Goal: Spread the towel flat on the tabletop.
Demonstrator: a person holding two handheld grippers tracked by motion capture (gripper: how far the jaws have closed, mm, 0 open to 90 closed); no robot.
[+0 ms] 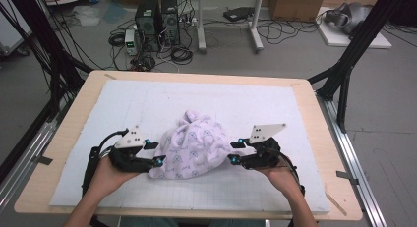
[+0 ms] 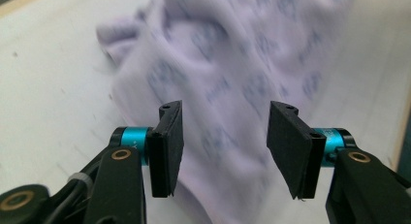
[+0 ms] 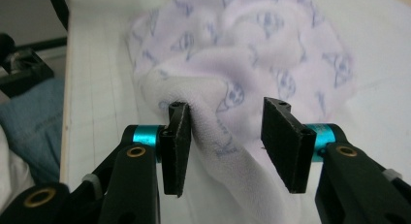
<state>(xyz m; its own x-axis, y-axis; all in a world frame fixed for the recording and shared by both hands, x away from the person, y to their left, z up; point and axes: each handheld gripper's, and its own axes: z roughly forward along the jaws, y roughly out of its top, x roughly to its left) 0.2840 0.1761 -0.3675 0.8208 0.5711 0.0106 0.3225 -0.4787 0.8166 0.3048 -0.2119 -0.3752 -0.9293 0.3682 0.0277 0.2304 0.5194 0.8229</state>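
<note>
High view: the crumpled lilac patterned fleece cloth (image 1: 194, 146) lies heaped near the desk's (image 1: 74, 119) near edge, between the left tongs (image 1: 158, 153) and right tongs (image 1: 235, 152), both open, gripping nothing. Re-closing blindly risks pinching several bunched layers together.

Crumpled cloth (image 1: 193, 146) lies bunched on the mat (image 1: 246, 104) covering the table (image 1: 314, 104), near its front edge, left gripper (image 1: 160, 153) just beside its left side, right gripper (image 1: 234, 152) at its right, computer towers (image 1: 157, 23) on the floor behind.
</note>
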